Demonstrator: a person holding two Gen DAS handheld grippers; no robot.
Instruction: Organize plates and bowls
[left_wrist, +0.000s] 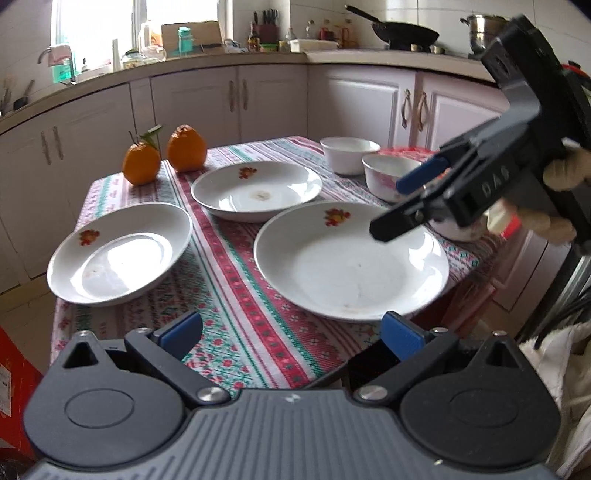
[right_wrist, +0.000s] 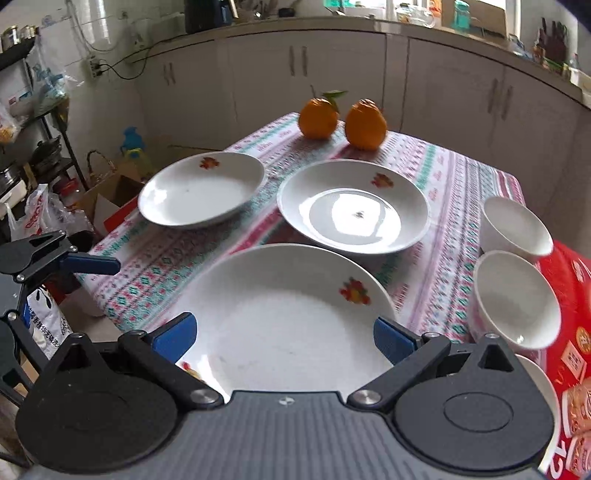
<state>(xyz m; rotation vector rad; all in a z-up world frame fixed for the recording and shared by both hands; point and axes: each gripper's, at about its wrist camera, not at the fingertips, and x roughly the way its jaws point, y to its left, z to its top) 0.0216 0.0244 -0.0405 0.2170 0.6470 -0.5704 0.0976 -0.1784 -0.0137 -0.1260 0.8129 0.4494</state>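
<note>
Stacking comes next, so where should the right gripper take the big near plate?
Grip the near plate by its raised rim on the side nearest the open right gripper, coming in low and level: one finger over the rim, one under. The shallow plate lies flat on the tablecloth.

left wrist view from table's near edge, right wrist view close above nearest plate (right_wrist: 280, 314), both sharing 3 plates

Two oranges (left_wrist: 164, 155) stand side by side at the far edge of the tabletop's patterned cloth (left_wrist: 236, 266). A black wok (left_wrist: 404, 33) sits on the counter behind.
</note>
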